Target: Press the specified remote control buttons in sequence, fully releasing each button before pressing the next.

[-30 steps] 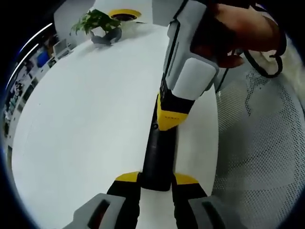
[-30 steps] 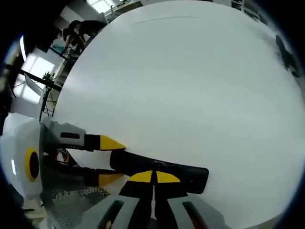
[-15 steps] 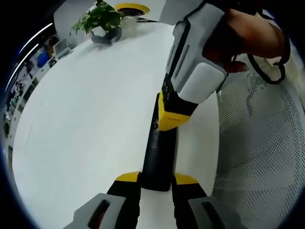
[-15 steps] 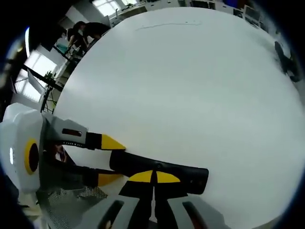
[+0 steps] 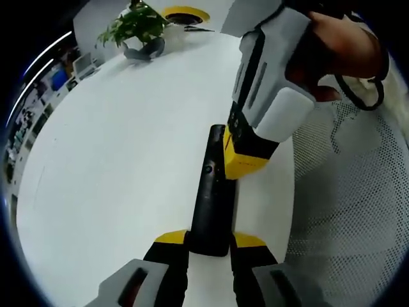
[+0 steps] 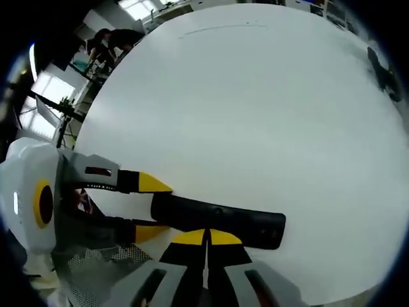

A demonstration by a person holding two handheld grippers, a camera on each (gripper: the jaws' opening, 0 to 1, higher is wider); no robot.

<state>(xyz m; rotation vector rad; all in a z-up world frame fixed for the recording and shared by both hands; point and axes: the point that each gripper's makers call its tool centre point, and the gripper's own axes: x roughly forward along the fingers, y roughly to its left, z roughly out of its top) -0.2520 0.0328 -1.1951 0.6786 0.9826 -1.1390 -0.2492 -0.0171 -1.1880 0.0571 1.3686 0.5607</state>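
Observation:
A long black remote (image 5: 213, 192) lies on the white round table (image 5: 115, 147), close to its edge. My left gripper (image 5: 210, 239) is shut on the remote's near end, a yellow tip on each side. My right gripper (image 5: 243, 165), held by a hand, comes in from the upper right; its yellow tips hang at the remote's right edge, near the middle. In the right gripper view the remote (image 6: 220, 220) runs across, just beyond my right gripper (image 6: 206, 237), whose tips meet, shut and empty. The left gripper (image 6: 152, 208) clamps the remote's left end.
A potted plant (image 5: 135, 29) and a yellow ring-shaped object (image 5: 182, 13) sit at the table's far side. A white mesh chair (image 5: 345, 211) stands right beside the table edge. People (image 6: 108, 39) are by windows beyond the table (image 6: 255, 115).
My right gripper has drawn back off the remote's top towards its edge; its tips no longer overlap the remote. The left gripper and the remote have stayed put.

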